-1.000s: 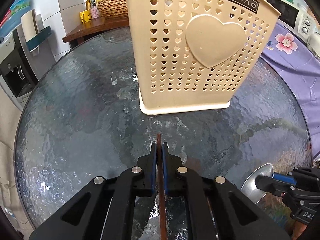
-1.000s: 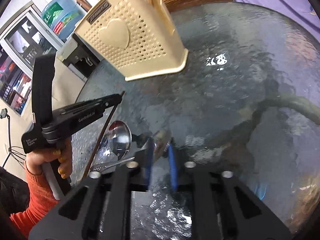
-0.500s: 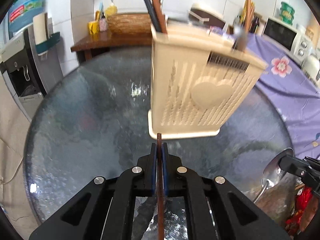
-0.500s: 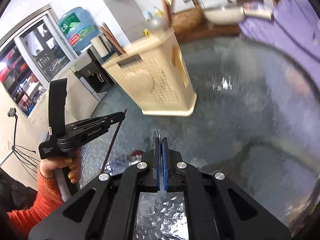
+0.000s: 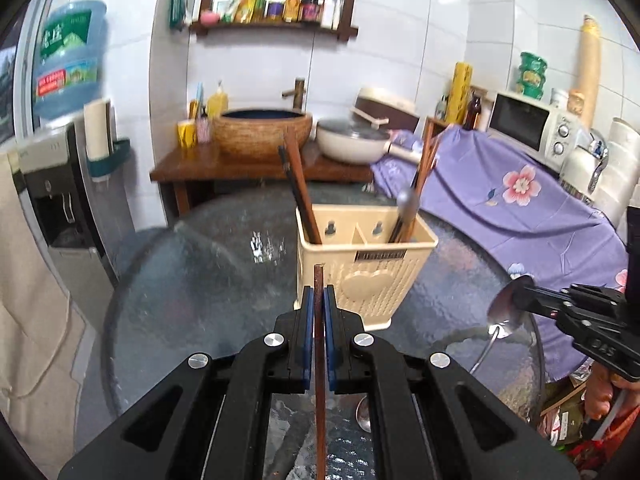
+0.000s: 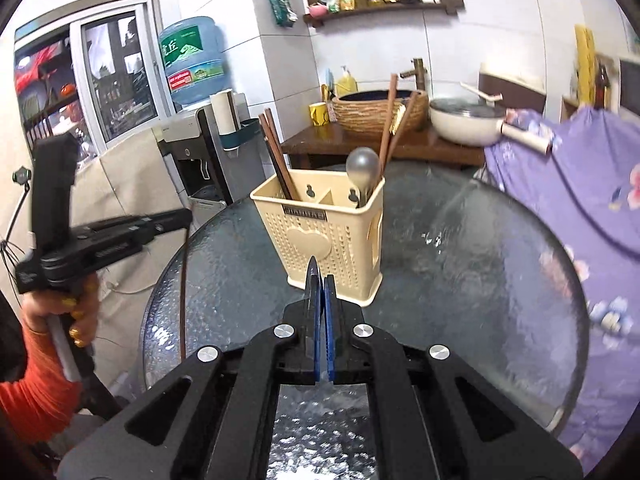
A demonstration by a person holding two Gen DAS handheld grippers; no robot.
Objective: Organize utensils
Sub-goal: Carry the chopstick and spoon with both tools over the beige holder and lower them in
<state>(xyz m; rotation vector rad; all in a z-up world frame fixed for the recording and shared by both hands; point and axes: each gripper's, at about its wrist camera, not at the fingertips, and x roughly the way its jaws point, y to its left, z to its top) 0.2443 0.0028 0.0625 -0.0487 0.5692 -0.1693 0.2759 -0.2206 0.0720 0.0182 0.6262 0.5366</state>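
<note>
The left claw [image 5: 319, 300] is clamped on a brown chopstick [image 5: 319, 360], which runs straight back between its blue pads [image 5: 307, 332] and pokes out a little past the tips. Just ahead of this claw, on the round glass tabletop [image 5: 200, 280], stands the cream holder [image 5: 360, 276] with a heart on its front. Its left compartment holds dark chopsticks [image 5: 298, 192]; its right one holds more chopsticks and a spoon, bowl up.

To the right of the left claw, the right claw [image 5: 516, 300] grips a metal spoon [image 5: 505, 312] by the bowl, its handle hanging down toward the tabletop. In the right wrist view that claw's pads [image 6: 316, 320] are pressed together on the spoon's thin edge, with the holder directly beyond them. Off to its left, a hand [image 6: 76, 312] in an orange sleeve holds the left claw, the chopstick dangling below it, clear of the glass.
</note>
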